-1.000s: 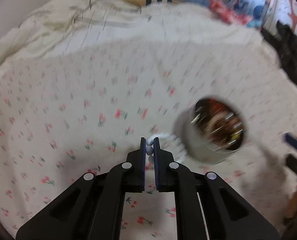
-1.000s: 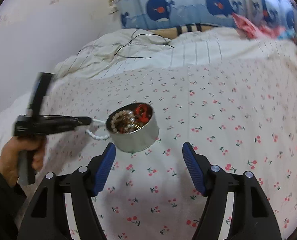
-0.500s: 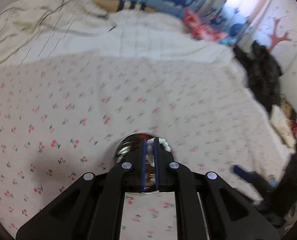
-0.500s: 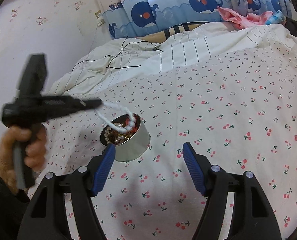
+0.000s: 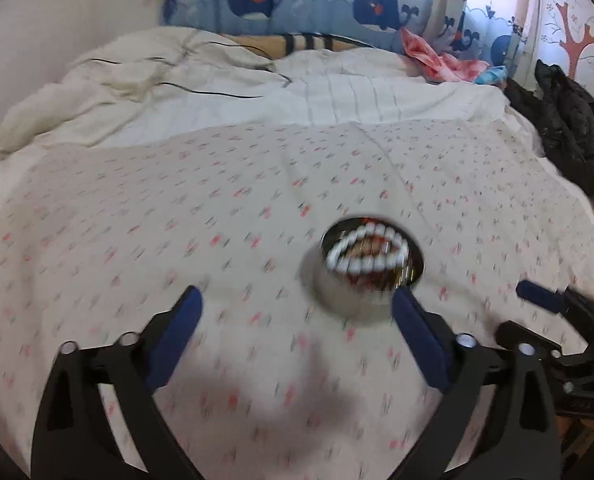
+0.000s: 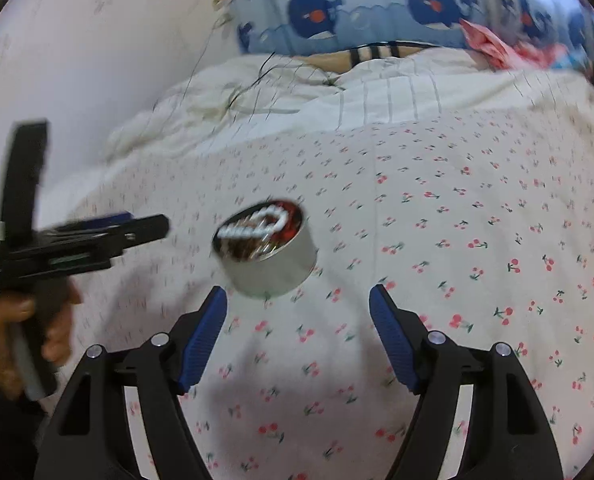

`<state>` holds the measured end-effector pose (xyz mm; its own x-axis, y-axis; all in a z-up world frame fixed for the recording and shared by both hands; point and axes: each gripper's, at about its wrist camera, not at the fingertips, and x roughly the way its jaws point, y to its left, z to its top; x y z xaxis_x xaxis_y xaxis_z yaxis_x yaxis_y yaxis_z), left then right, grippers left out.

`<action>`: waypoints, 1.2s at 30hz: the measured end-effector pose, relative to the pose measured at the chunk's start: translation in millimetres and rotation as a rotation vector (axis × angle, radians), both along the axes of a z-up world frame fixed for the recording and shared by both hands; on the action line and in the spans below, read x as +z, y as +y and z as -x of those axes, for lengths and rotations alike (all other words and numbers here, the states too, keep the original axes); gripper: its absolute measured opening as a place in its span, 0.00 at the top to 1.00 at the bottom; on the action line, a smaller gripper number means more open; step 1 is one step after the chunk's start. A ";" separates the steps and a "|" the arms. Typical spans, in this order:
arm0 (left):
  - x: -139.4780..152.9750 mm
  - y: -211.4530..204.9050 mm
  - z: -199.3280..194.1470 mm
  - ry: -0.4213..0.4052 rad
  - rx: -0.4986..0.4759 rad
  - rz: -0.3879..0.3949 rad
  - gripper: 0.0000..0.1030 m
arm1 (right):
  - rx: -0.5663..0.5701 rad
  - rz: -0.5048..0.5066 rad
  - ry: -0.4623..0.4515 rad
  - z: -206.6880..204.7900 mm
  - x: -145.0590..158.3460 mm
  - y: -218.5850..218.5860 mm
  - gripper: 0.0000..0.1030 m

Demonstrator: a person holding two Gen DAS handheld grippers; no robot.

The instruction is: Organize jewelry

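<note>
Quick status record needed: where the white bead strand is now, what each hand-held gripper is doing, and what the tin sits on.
bead strand: lying in the tin, on top of other jewelry
tin: round metal, open, on the cherry-print bedspread
left hand-held gripper: jaws just opened, nothing between them
right hand-held gripper: open, empty, tin just ahead

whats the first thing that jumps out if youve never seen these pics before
The round silver metal tin in the middle of the cherry-print bedsheet draws the eye first, with a white bead strand lying on top of the reddish jewelry inside. The left gripper frames it with its blue-padded jaws spread wide and empty, having just opened. Behind the bed hangs a blue whale-print curtain.
</note>
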<state>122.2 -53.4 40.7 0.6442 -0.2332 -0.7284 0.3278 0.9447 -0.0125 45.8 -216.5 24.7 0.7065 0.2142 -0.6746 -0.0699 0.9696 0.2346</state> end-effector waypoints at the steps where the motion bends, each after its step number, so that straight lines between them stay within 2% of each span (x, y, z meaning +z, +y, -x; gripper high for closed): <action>1: -4.7 2.7 15.6 -0.004 0.010 -0.020 0.07 | 0.004 0.049 0.012 5.2 -2.5 11.1 0.24; 3: -16.5 6.6 39.9 -0.002 0.034 -0.063 0.07 | 0.013 0.123 0.030 17.3 -9.2 33.0 0.18; 5: -24.7 10.7 54.9 -0.009 0.065 -0.070 0.07 | 0.002 0.186 0.051 26.3 -16.8 50.6 0.12; 8: -36.6 24.6 61.5 0.022 0.119 -0.017 0.07 | -0.010 0.214 0.060 29.4 -24.5 60.7 0.09; 10: -39.4 26.1 59.4 0.050 0.119 0.003 0.07 | -0.019 0.230 0.058 28.9 -27.2 63.2 0.09; 16: -32.0 18.8 63.6 -0.010 0.116 -0.021 0.07 | -0.077 0.193 0.038 27.9 -24.6 51.0 0.08; 29: -33.1 8.5 67.3 -0.014 0.085 -0.045 0.07 | -0.101 0.155 0.055 27.8 -25.6 39.9 0.07; 36: -33.4 7.6 67.8 -0.030 0.101 -0.064 0.07 | -0.109 0.152 0.069 26.0 -28.3 36.5 0.07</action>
<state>54.5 -45.8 7.3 0.6839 -0.1193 -0.7197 0.2301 0.9715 0.0576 19.8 -180.0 -3.5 0.6711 0.0308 -0.7407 0.0485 0.9952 0.0853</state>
